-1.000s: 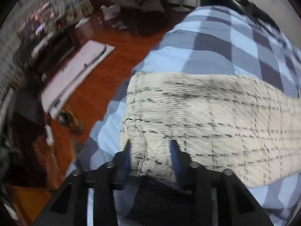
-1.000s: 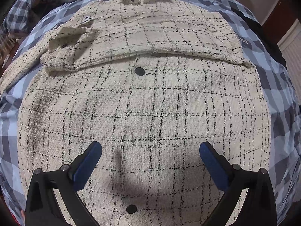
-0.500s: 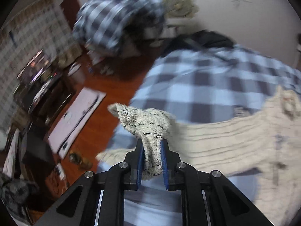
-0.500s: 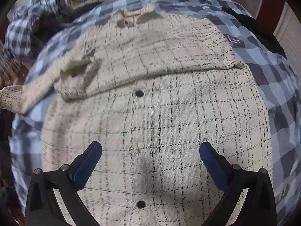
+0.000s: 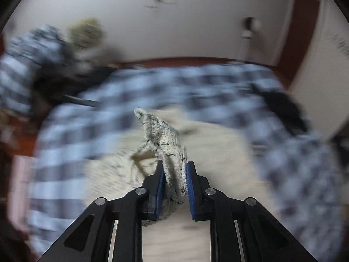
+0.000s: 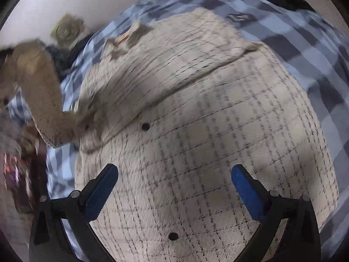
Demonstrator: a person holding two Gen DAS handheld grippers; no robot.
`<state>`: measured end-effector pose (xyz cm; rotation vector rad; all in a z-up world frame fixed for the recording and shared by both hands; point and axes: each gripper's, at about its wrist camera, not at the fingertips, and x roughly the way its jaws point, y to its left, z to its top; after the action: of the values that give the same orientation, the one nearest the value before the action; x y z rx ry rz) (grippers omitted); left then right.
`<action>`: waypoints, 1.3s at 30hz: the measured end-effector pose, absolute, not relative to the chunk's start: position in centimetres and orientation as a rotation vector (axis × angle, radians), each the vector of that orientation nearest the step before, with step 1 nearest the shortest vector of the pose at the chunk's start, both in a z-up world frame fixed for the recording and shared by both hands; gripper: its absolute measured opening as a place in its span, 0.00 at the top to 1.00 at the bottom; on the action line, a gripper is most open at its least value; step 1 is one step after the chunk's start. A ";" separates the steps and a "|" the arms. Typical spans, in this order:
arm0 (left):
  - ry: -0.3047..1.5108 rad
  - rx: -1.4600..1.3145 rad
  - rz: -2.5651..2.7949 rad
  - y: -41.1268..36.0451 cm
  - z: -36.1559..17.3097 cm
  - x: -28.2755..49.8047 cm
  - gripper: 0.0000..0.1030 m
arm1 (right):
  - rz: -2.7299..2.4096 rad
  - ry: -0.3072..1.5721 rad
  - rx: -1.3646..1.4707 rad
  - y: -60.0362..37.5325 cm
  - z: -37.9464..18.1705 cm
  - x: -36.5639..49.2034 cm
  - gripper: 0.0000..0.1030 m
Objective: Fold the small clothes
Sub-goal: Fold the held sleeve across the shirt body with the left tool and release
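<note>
A cream tweed jacket with a thin black grid pattern and round dark buttons [image 6: 196,152] is spread flat across a bed covered by a blue, grey and white checked blanket [image 6: 316,50], its collar with an orange label [image 6: 128,35] turned toward the far side. One long cream sleeve [image 6: 41,91] is seen raised off the blanket at the left of the right wrist view, bent over and hanging above the bedding. In the left wrist view a bunched end of that cream tweed fabric [image 5: 165,139] is pinched between the blue pads of the left gripper [image 5: 174,185], whose jaws are nearly closed upon it, the cloth standing up beyond the fingertips. The rest of that view is heavily blurred. The right gripper [image 6: 174,181] is held above the lower front of the jacket with its blue-padded jaws spread wide and nothing between them; whether its fingertips touch the cloth cannot be told. Beyond the bed a pale wall [image 5: 174,32], a red-brown door [image 5: 303,28] and a heap of checked fabric [image 5: 28,65] are made out
</note>
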<state>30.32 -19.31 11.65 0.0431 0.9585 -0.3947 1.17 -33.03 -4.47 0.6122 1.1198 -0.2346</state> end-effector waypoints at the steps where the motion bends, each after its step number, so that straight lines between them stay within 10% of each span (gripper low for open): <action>1: 0.996 -0.031 -0.517 -21.3 11.3 30.0 0.81 | -0.259 1.105 0.627 -33.7 -4.4 0.9 0.02; 2: 1.036 -0.087 -0.593 -22.5 10.9 29.8 0.77 | -0.279 1.103 0.633 -34.2 -4.4 0.8 0.02; 5: 1.143 -0.196 -0.656 -25.0 9.3 29.6 0.02 | -0.338 1.099 0.695 -35.9 -4.7 0.3 0.02; 6: 1.146 -0.214 -0.657 -24.8 8.9 29.6 0.00 | -0.356 1.095 0.725 -36.5 -4.9 0.1 0.02; 16: 0.986 0.223 -0.142 -12.3 6.7 24.2 0.00 | -0.403 1.097 0.900 -38.6 -5.9 -1.0 0.02; 24: 1.078 0.014 -0.008 1.5 -1.8 15.6 0.00 | -0.402 1.116 0.826 -38.5 -6.3 -0.8 0.02; 39: 1.026 0.115 -0.071 3.7 -2.7 14.2 0.03 | -0.318 1.133 0.587 -40.0 -4.8 7.3 0.02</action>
<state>14.16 3.71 -2.71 0.1147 1.0257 -0.0708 7.32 -40.03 -4.79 0.5872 1.1332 -0.3178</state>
